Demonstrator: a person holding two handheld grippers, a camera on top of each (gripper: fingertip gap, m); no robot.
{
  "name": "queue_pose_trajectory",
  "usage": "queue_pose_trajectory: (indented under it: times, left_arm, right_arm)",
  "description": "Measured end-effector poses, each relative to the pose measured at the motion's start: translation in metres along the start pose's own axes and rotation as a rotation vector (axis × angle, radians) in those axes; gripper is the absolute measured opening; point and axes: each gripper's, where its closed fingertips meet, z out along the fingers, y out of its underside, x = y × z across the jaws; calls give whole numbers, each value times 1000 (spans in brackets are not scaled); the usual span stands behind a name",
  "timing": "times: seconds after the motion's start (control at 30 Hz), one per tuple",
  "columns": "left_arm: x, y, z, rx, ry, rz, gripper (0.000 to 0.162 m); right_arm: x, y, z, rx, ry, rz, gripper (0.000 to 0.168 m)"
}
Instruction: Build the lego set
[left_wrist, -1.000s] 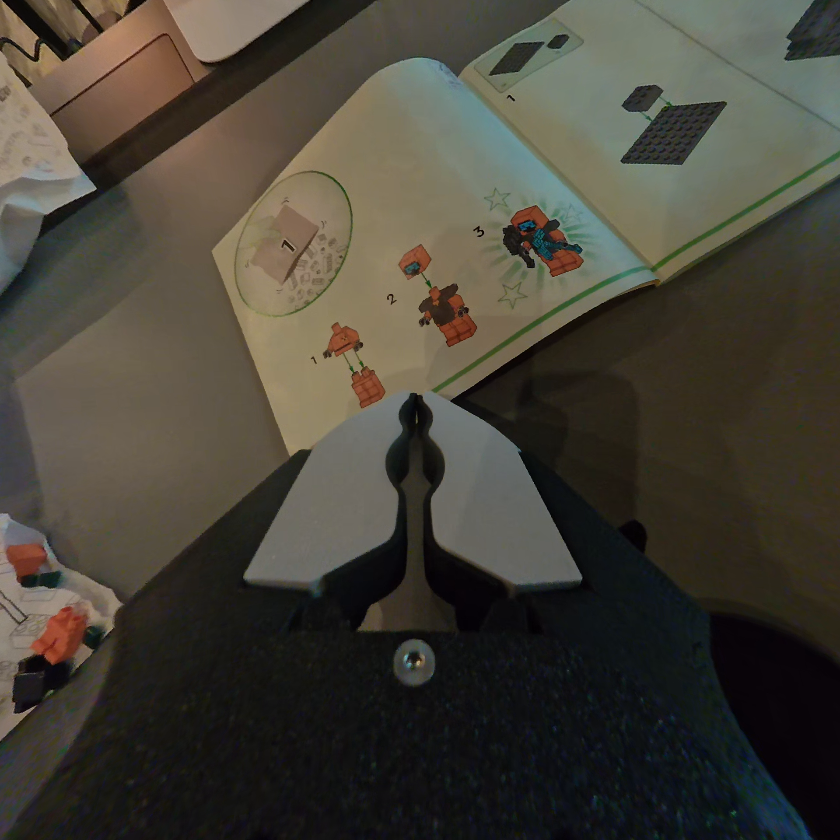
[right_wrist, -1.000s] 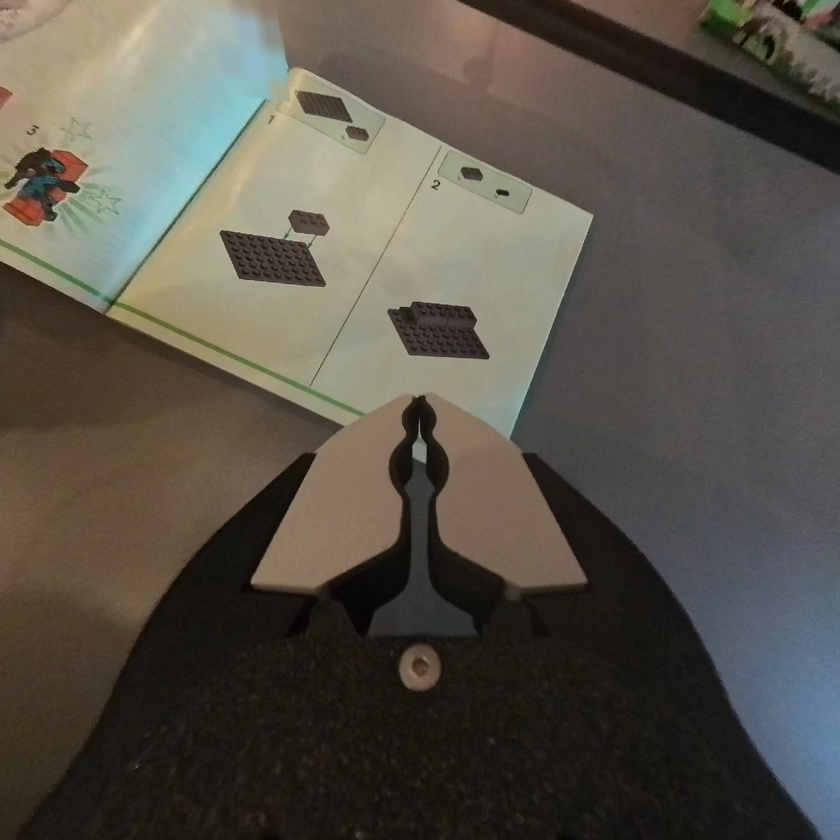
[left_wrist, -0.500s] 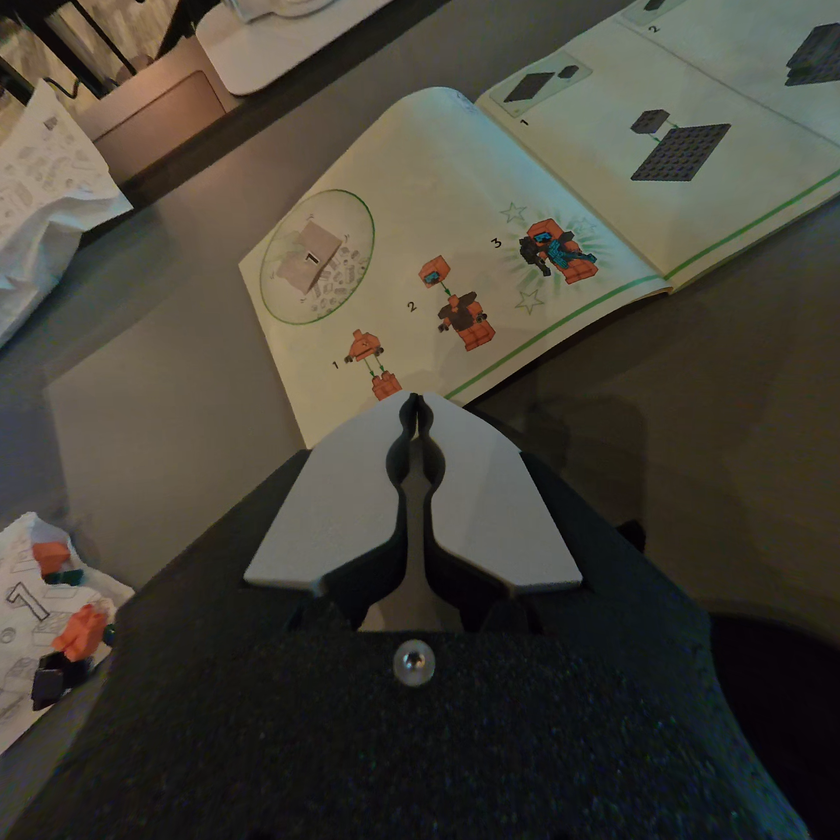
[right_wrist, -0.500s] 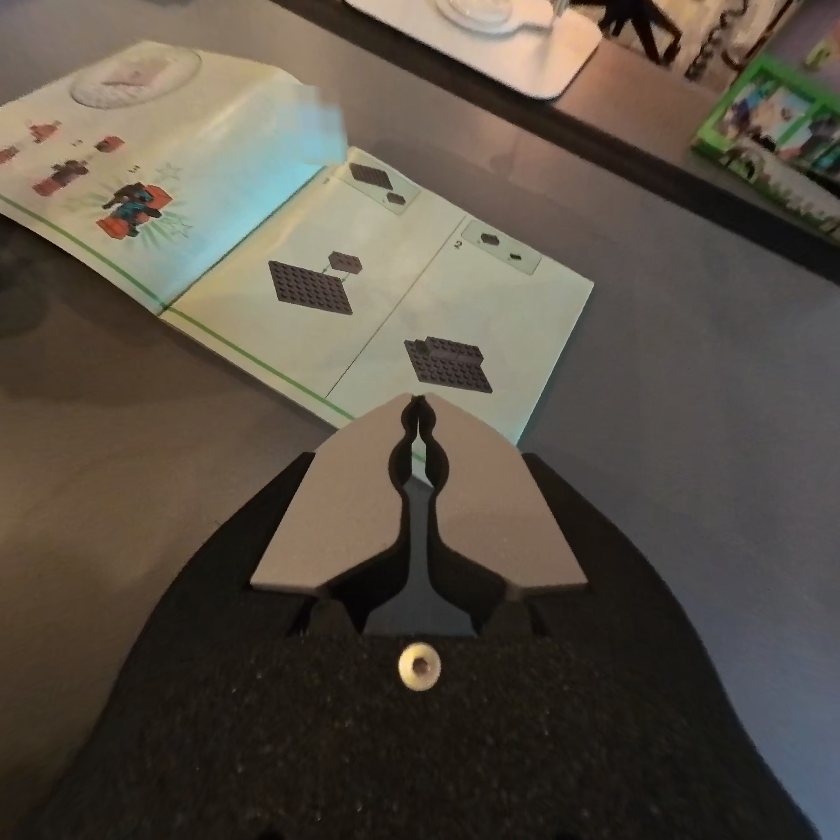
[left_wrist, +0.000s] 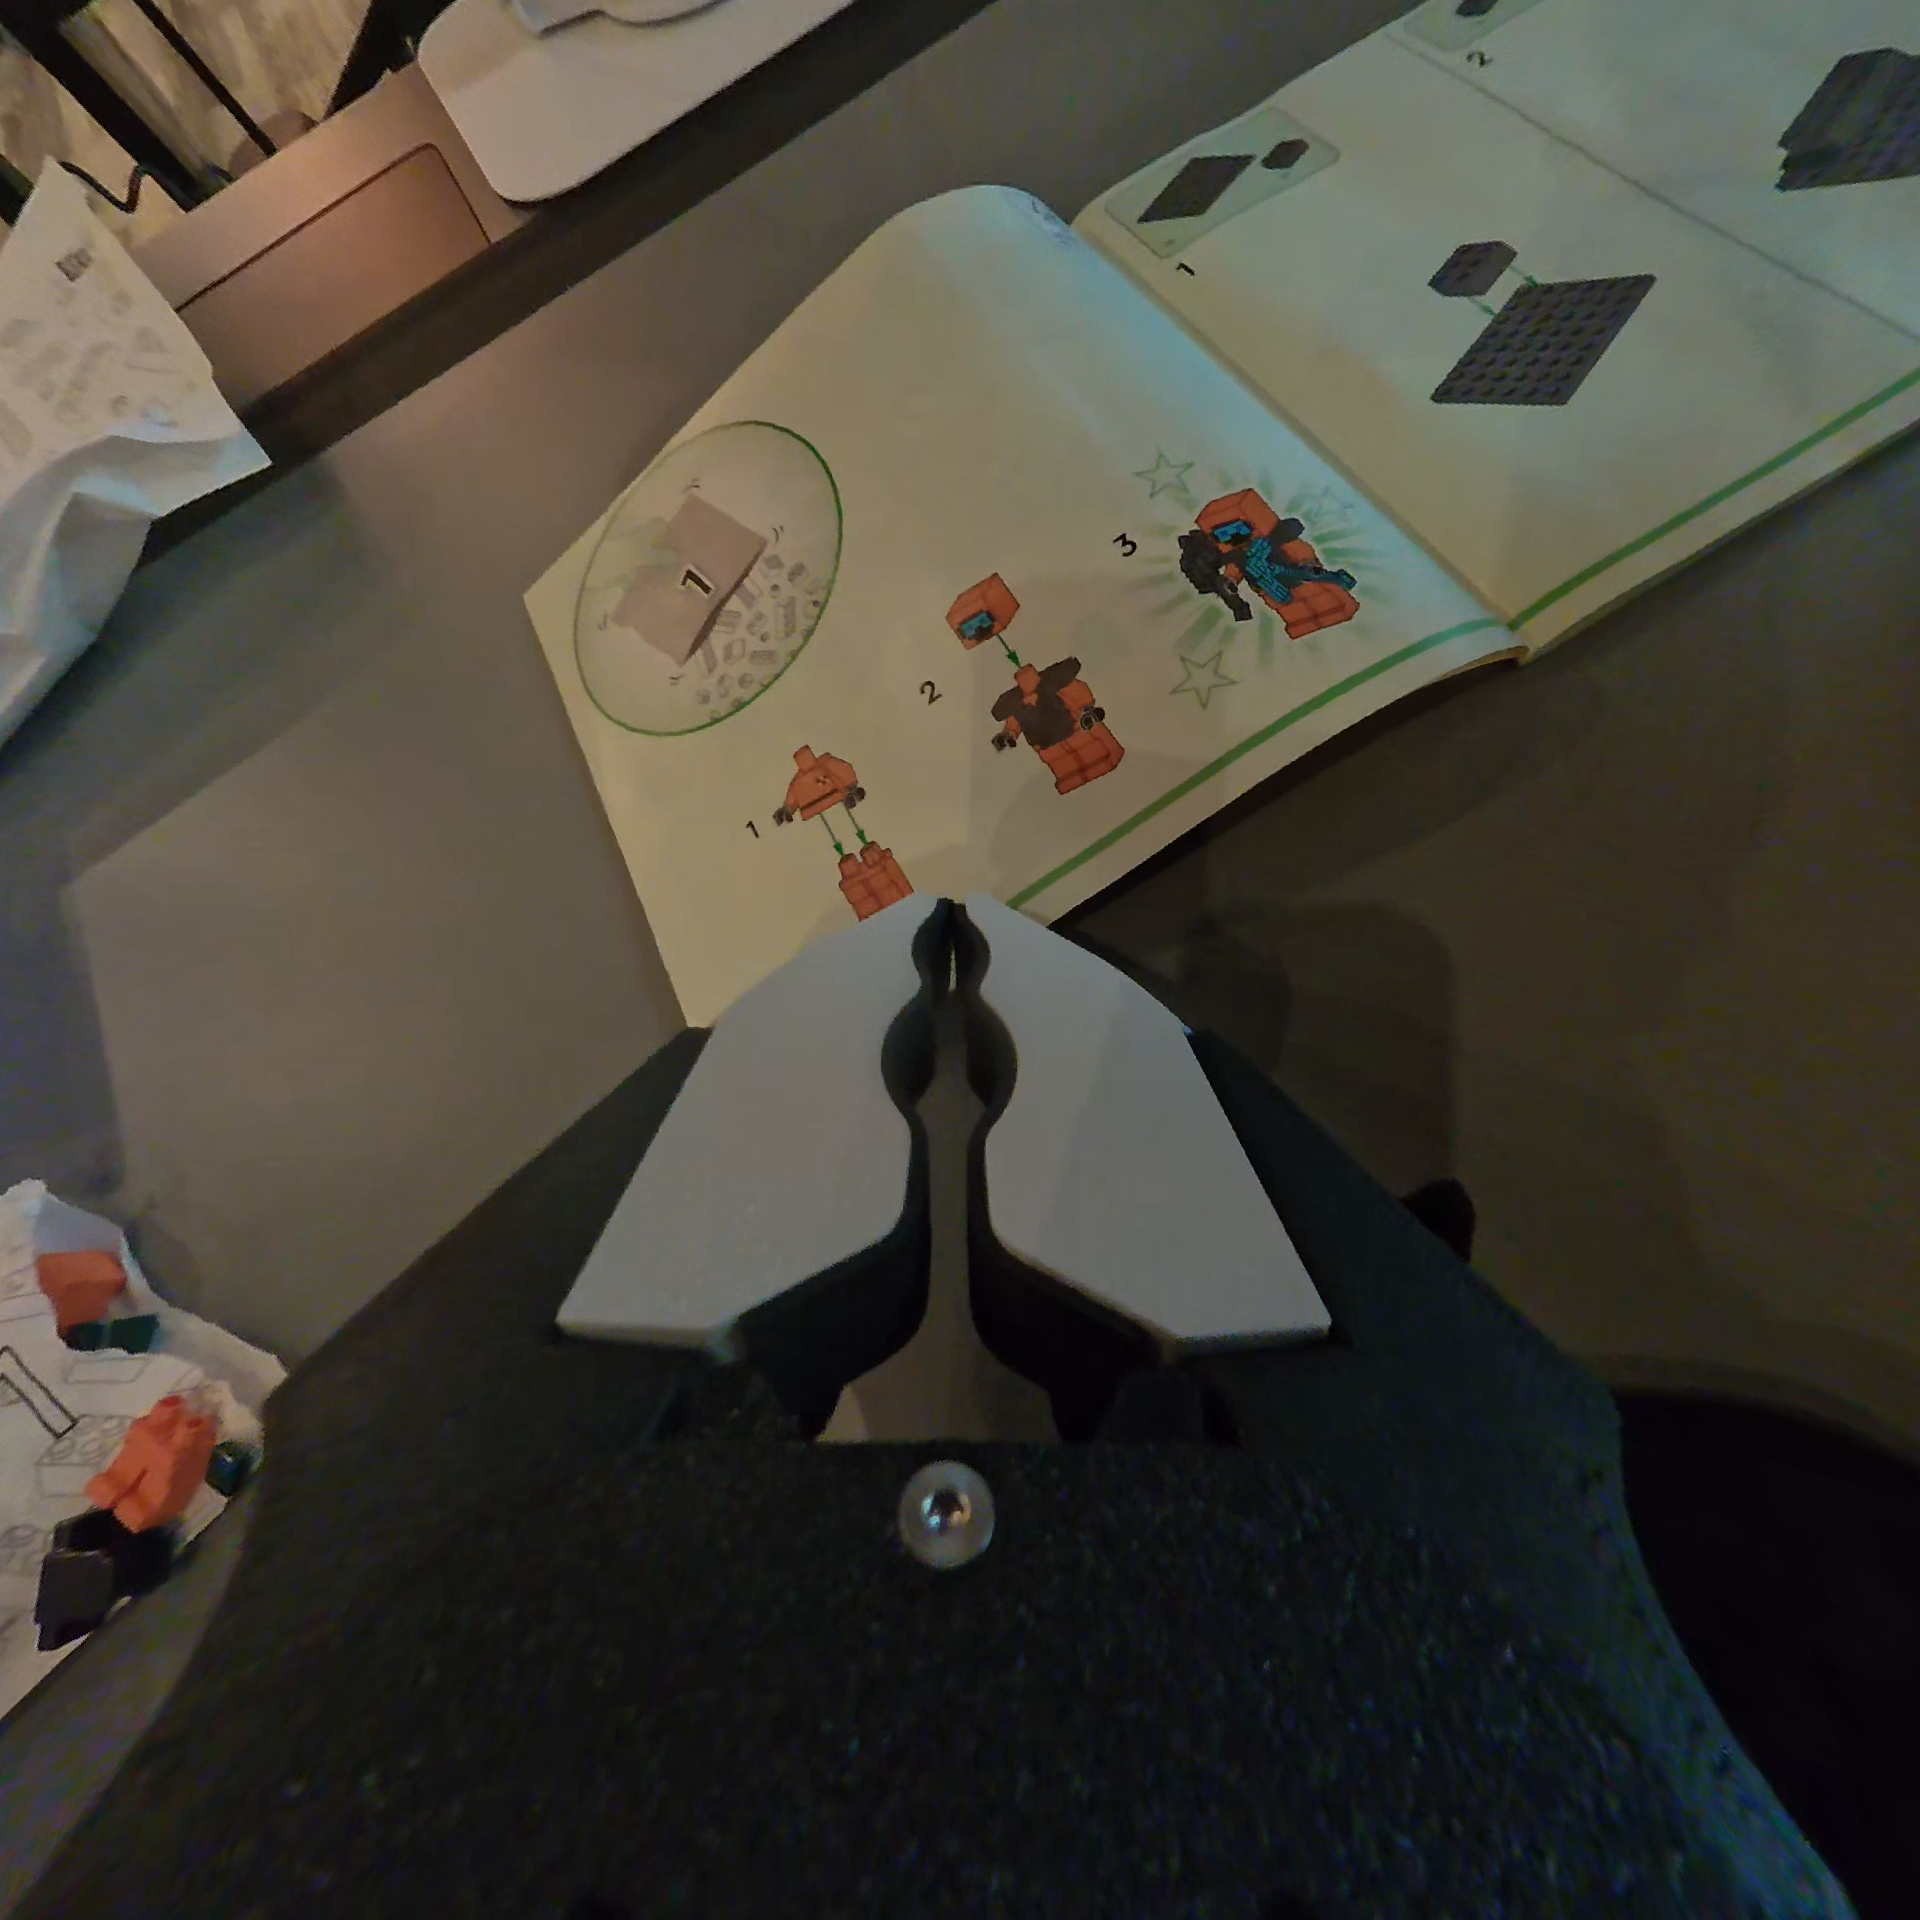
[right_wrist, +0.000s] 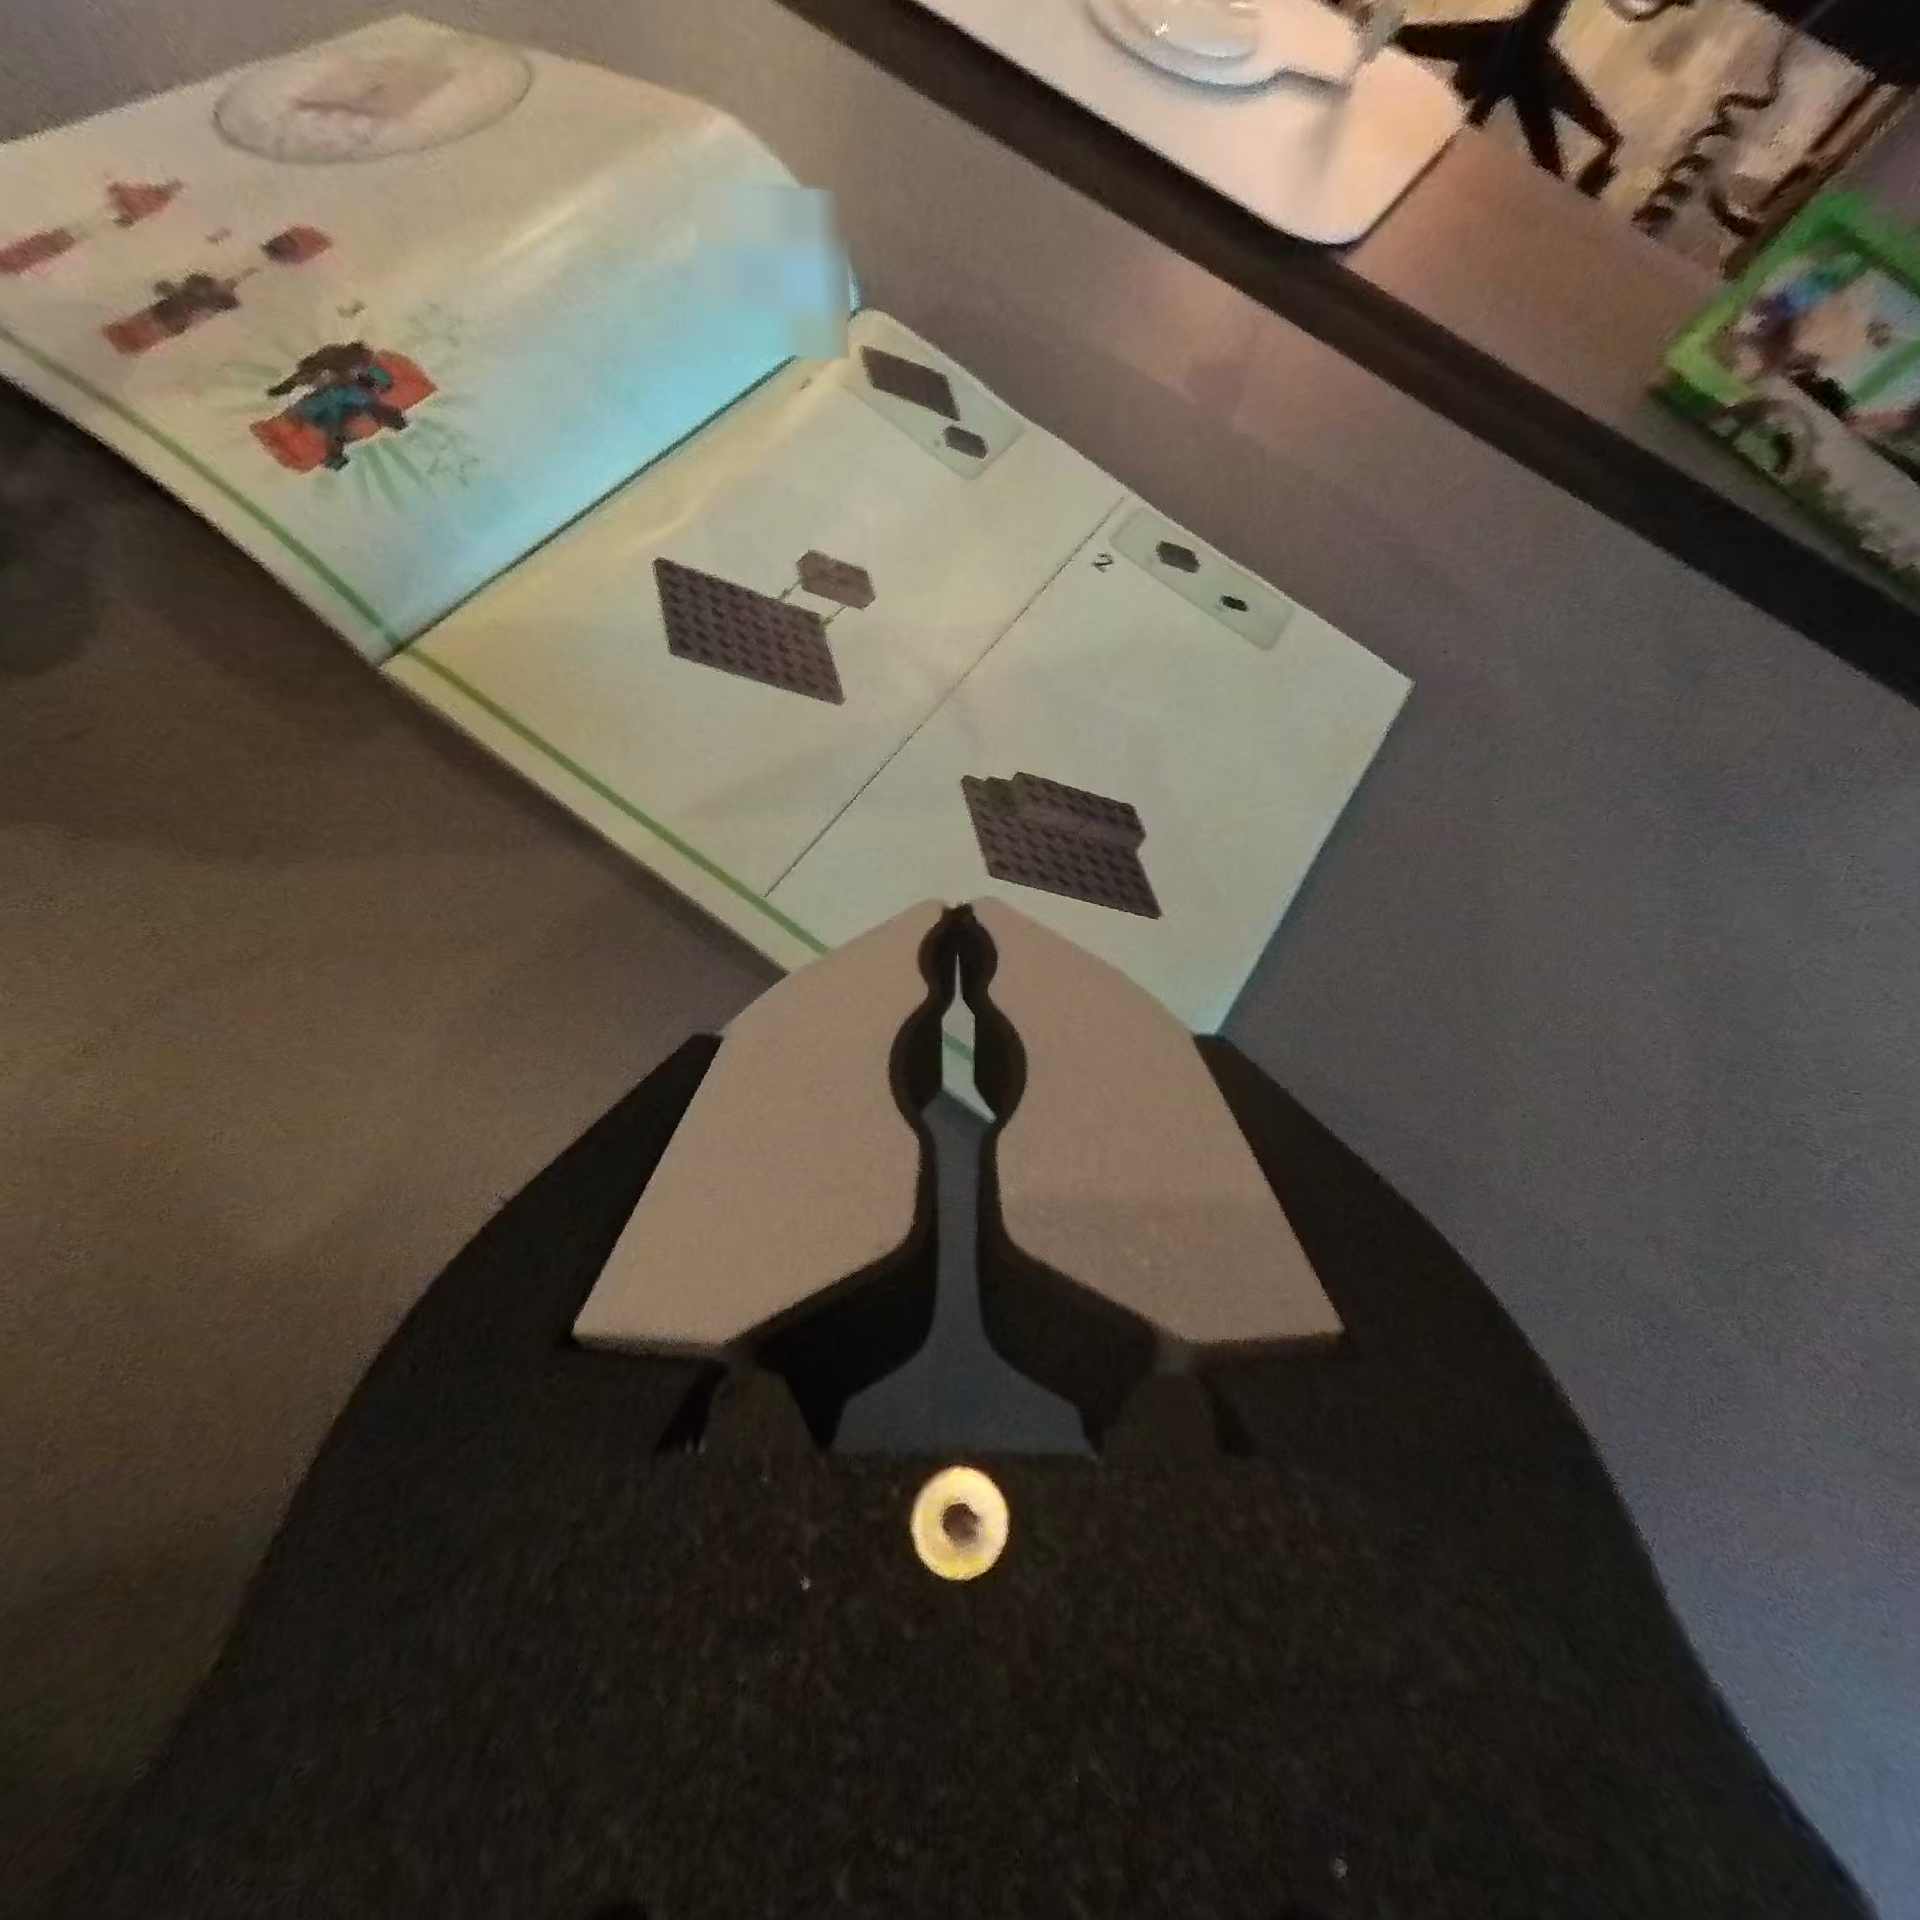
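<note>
The left hand-held gripper (left_wrist: 951, 914) hangs over the near corner of the open instruction booklet (left_wrist: 997, 436), fingertips pressed together on nothing; the right hand-held gripper (right_wrist: 958, 914) is likewise closed and empty above the booklet's right-hand page (right_wrist: 1091, 727). The booklet lies flat on the grey counter (left_wrist: 312, 935). The loose pieces sit well apart from it, at the left edge of the left wrist view: an orange brick (left_wrist: 156, 1455), a black piece (left_wrist: 78, 1584) and another orange piece (left_wrist: 78, 1283), all on a torn, crumpled paper bag (left_wrist: 42, 1403). Nothing appears assembled, so the step in hand is probably consulting the first drawings, then fetching parts. To do it well, match the orange pieces to the small figure drawn on the left page, open the fingers before descending, and grip each brick by its flat sides rather than its studs. The pages carry step numerals and drawings; a green box (right_wrist: 1808, 353) on the far surface has print too blurred to read.
</note>
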Motion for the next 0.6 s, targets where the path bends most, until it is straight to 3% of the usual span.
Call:
queue_pose_trajectory:
  times: [0.23,0.57,0.6]
  left_arm:
    - [3,1,-1,-2,14,0,0]
    - [25,-2,1,-3,113,32,0]
    - [27,-1,3,-16,116,50,0]
  right_arm:
    - [-15,3,5,-44,-71,-35,0]
    - [-44,3,22,-105,-150,-285,1]
    - [-43,3,23,-110,-154,-298,14]
